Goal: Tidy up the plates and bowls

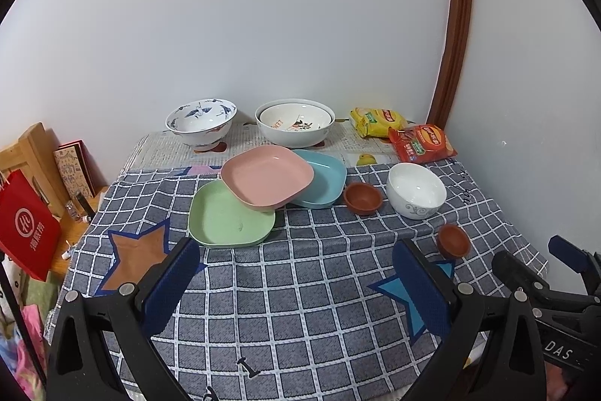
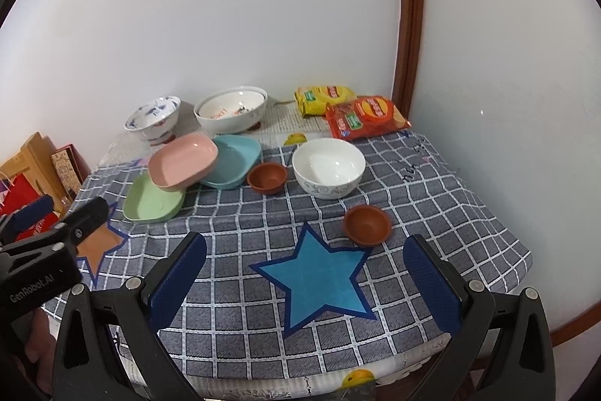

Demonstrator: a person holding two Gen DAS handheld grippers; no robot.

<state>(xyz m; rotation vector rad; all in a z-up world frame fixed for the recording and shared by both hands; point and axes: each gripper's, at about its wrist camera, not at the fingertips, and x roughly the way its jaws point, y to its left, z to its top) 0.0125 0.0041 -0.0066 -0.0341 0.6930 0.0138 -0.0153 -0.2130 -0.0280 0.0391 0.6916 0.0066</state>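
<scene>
Three square plates overlap mid-table: a pink plate [image 1: 267, 173] [image 2: 183, 161] rests on a green plate [image 1: 229, 217] [image 2: 152, 201] and a blue plate [image 1: 323, 177] [image 2: 234, 160]. A white bowl [image 1: 416, 189] [image 2: 328, 168] stands to their right, with one small brown bowl [image 1: 362, 198] [image 2: 266, 177] beside it and another brown bowl [image 1: 453, 240] [image 2: 367, 223] nearer. At the back stand a blue-patterned bowl [image 1: 201, 123] [image 2: 153, 117] and two nested white bowls [image 1: 295, 121] [image 2: 231, 113]. My left gripper [image 1: 296, 262] and right gripper [image 2: 306, 252] are open and empty above the near tablecloth.
The checked tablecloth [image 1: 300, 307] [image 2: 432, 205] has star patches. Yellow [image 1: 376, 120] [image 2: 323, 97] and red snack bags [image 1: 420, 142] [image 2: 366, 117] lie at the back right. Walls close the back and right. A red bag [image 1: 24, 224] and wooden furniture [image 1: 28, 149] stand left.
</scene>
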